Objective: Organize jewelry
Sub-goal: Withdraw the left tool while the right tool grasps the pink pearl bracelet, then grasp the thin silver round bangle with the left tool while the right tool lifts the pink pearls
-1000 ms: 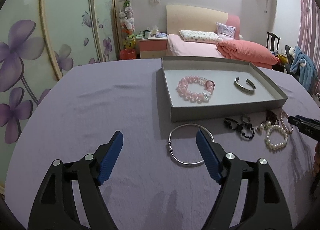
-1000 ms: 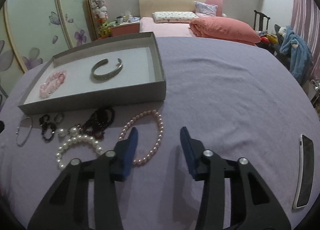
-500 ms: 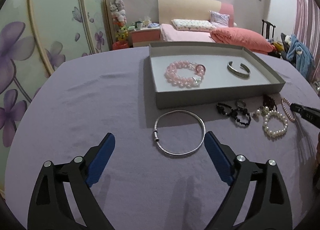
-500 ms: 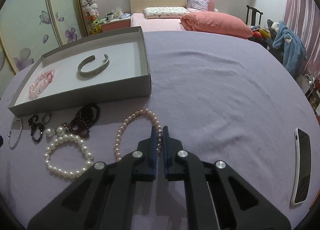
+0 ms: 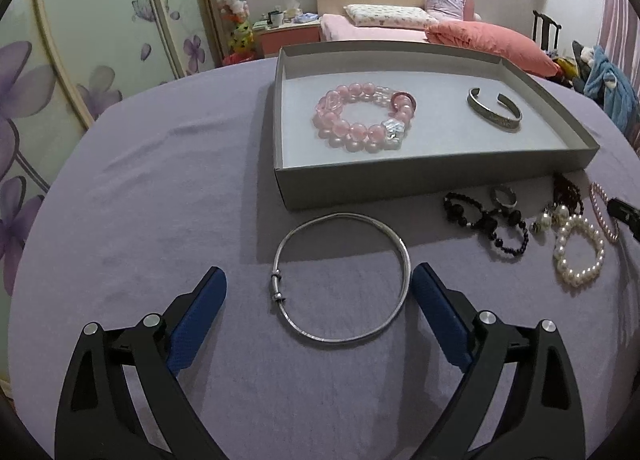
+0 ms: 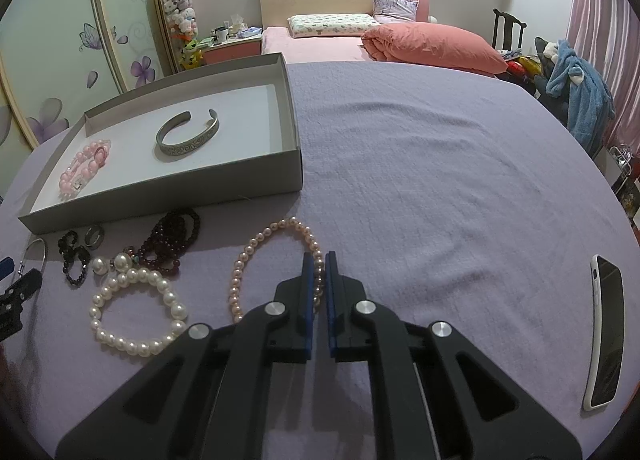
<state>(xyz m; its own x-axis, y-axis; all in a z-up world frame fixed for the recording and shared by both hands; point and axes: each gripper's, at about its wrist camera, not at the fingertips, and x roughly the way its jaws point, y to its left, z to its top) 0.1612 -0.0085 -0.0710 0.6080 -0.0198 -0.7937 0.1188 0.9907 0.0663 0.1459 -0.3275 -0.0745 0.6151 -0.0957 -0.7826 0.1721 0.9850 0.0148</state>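
A grey tray (image 5: pixel 420 174) (image 6: pixel 168 192) on the purple cloth holds a pink bead bracelet (image 5: pixel 364 122) (image 6: pixel 82 170) and a silver cuff (image 5: pixel 494 110) (image 6: pixel 188 136). In front of it lie a thin silver bangle (image 5: pixel 344 276), a black bead bracelet (image 5: pixel 486 222), a dark ring (image 6: pixel 95 238), a dark red bead bracelet (image 6: pixel 172 236), a white pearl bracelet (image 6: pixel 136 312) and a pink pearl strand (image 6: pixel 276 260). My left gripper (image 5: pixel 320 292) is open, straddling the bangle. My right gripper (image 6: pixel 319 264) is shut on the pink pearl strand's right side.
A white phone (image 6: pixel 606 340) lies on the cloth at the far right. The right gripper's tip (image 5: pixel 624 212) shows at the right edge of the left wrist view. A bed (image 6: pixel 360 40), a nightstand and a patterned wardrobe stand behind the table.
My right gripper closed on the pink pearl strand. My left gripper moved forward and lower over the silver bangle, staying open.
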